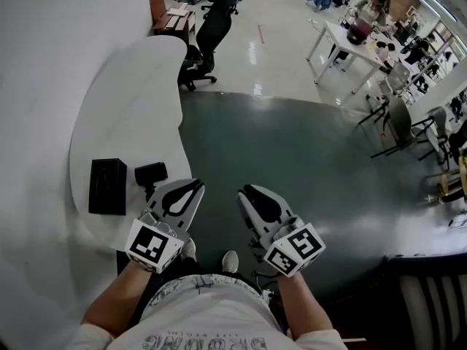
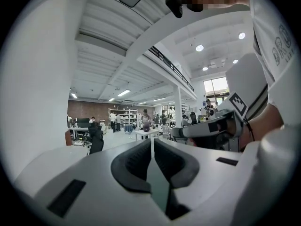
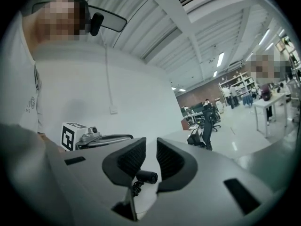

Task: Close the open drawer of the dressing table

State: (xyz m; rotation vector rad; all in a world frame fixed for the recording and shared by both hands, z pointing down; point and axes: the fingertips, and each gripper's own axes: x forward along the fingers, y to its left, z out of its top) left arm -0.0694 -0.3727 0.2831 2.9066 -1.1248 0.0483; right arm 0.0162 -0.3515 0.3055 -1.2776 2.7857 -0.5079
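Forearms hold the left gripper (image 1: 197, 187) with jaws together, empty, and the right gripper (image 1: 245, 192) with jaws slightly apart on nothing. A white curved table (image 1: 124, 100) lies just left of the left gripper, and no view shows its drawer.

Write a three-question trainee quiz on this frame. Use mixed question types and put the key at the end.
1. True or false: the left gripper holds the black box.
2. Multiple choice: what is gripped between the jaws of the right gripper?
A) a drawer handle
B) nothing, a narrow gap stands open
C) the black box
3. Fill in: in the head view, the small black camera stands just right of the black box, on the white ____.

Key:
1. False. Its jaws are together on nothing.
2. B
3. table
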